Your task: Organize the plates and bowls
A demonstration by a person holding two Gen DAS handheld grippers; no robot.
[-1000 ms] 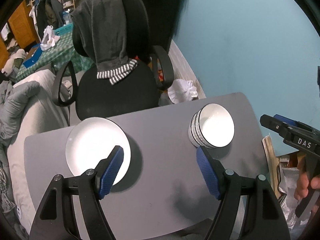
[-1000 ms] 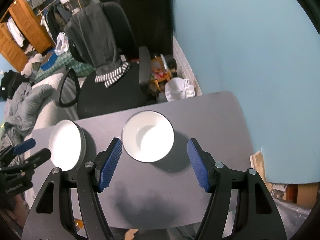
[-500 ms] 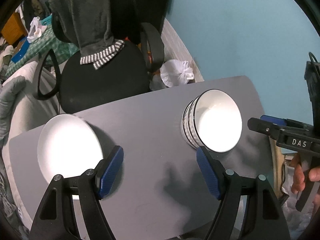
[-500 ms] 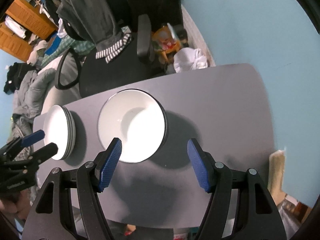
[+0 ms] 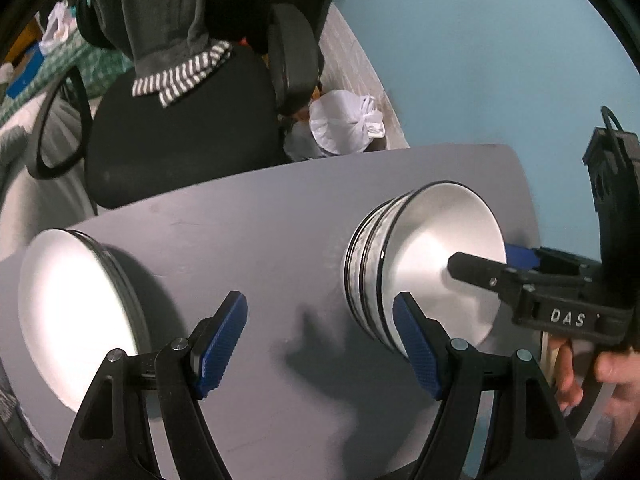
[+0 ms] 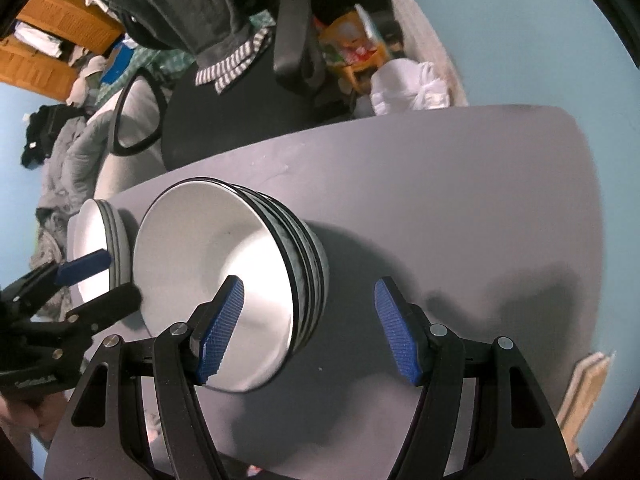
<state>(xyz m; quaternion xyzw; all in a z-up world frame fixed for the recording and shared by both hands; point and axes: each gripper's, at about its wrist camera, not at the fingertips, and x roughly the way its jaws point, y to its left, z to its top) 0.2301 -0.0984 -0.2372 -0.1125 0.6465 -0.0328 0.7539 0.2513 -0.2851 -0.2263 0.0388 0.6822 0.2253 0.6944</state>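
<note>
A stack of white plates (image 5: 76,312) lies at the left of the grey table (image 5: 280,220). To its right sits a stack of white black-rimmed bowls (image 5: 432,264). My left gripper (image 5: 320,320) hangs open over the bare table between the two stacks, its left pad near the plates' rim. In the right wrist view my right gripper (image 6: 308,304) is open and straddles the right wall of the bowls (image 6: 224,264): one pad over the inside, the other outside. The plates (image 6: 96,240) show beyond, with the left gripper (image 6: 116,276) above their edge. Nothing is held.
A black office chair (image 5: 180,140) with a grey garment draped on it stands behind the table. A white plastic bag (image 5: 344,124) lies on the floor by the blue wall. A hand (image 5: 600,372) holds the right gripper (image 5: 488,260) over the bowls.
Both grippers have come down toward the table, so plates and bowls look larger. The right gripper's left finger now hangs over the top bowl's inside. Both stay open.
</note>
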